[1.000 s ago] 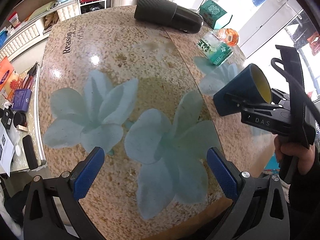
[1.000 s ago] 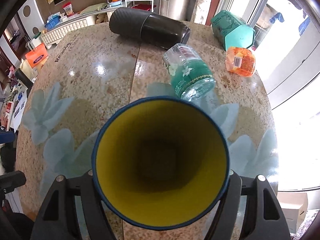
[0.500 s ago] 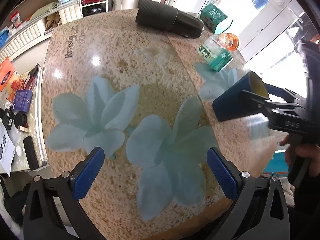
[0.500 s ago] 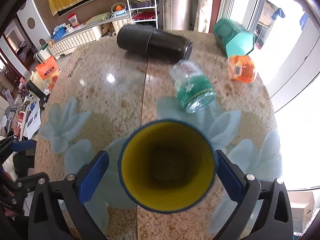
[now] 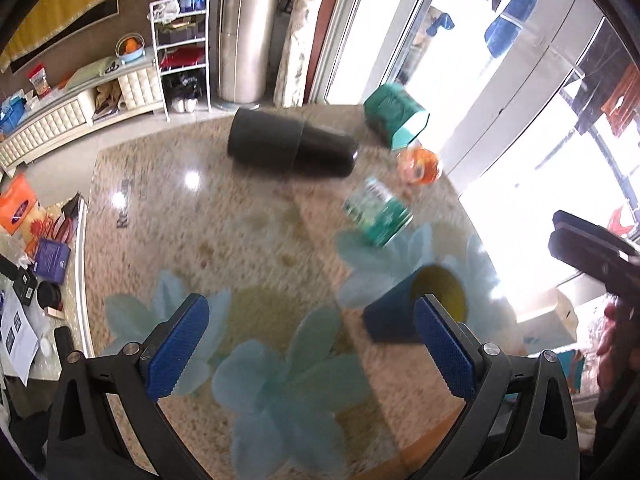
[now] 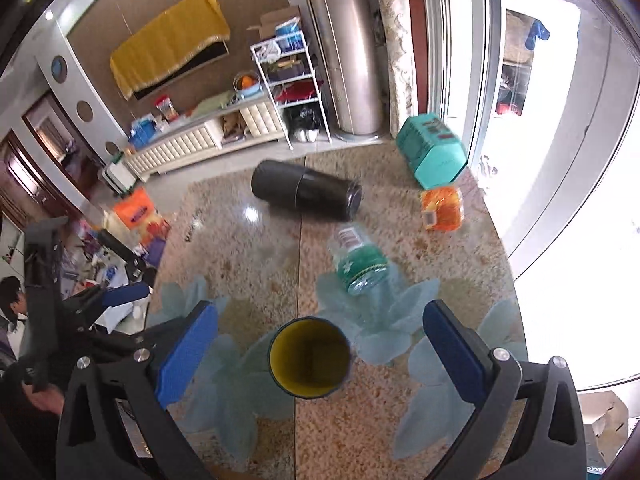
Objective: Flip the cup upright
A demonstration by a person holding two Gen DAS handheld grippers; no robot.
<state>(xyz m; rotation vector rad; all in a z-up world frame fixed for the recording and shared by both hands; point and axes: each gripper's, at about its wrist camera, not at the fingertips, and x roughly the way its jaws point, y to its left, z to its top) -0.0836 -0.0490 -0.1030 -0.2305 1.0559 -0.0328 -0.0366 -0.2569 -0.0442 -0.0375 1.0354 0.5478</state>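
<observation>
The blue cup with a yellow inside (image 6: pixel 307 358) stands upright on the flowered table, mouth up. In the left wrist view the cup (image 5: pixel 416 306) sits just behind my right blue pad. My right gripper (image 6: pixel 320 354) is open, raised above the cup, with its pads wide on either side and apart from it. My left gripper (image 5: pixel 312 344) is open and empty, over the near part of the table, left of the cup.
A black tumbler (image 6: pixel 306 196) lies on its side at the back. A green glass jar (image 6: pixel 360 266) lies beyond the cup. An orange packet (image 6: pixel 442 208) and a teal box (image 6: pixel 432 154) sit at the back right. The table edge (image 6: pixel 516 280) curves along the right.
My right gripper opened, let go of the cup and pulled back and up. The cup now stands on the table. My left gripper has lifted and tilted to look further across the table.
</observation>
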